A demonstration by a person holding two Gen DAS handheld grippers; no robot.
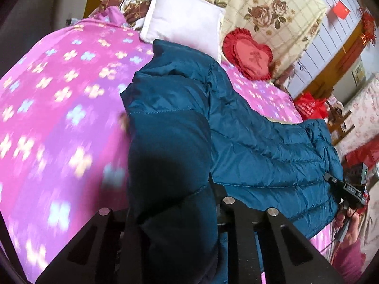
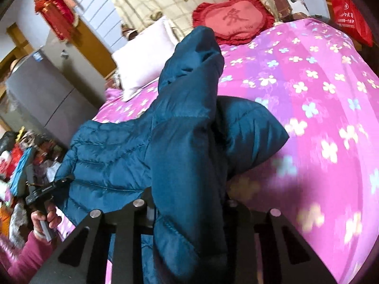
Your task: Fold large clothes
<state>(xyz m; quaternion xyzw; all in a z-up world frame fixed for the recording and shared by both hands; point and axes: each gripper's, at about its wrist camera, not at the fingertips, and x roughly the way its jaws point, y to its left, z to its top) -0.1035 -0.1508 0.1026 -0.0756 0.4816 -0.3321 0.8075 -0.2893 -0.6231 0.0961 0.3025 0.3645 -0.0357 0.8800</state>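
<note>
Right at the bottom of the left wrist view, the left gripper (image 1: 175, 243) is clamped tight on a bunched fold of the teal puffer jacket (image 1: 248, 137), fabric piled up btwn the black fingers so you can't see the pads at all. Same deal on the other side: right gripper (image 2: 187, 241) has its jaws pinched onto another chunk of the jacket (image 2: 113, 151), w/ one sleeve end sticking up toward the far end of the bed.

Rest of the jacket sprawls across the pink flowered bedspread (image 1: 59, 94), partly lifted near the grippers and lying on the cover further out. Each cam catches the other tool at the frame edge, w/ a hand (image 2: 43, 217) wrapped round its handle and a magenta sleeve (image 2: 26, 258) below it.

Further back there's a white pillow (image 1: 184, 23) just past the jacket's collar end, and a red heart-shaped cushion (image 2: 233, 17) beside it, both at the head of the bed. Background's a rose-print cloth (image 1: 267, 11). Lots of motion blur on the bedspread.
</note>
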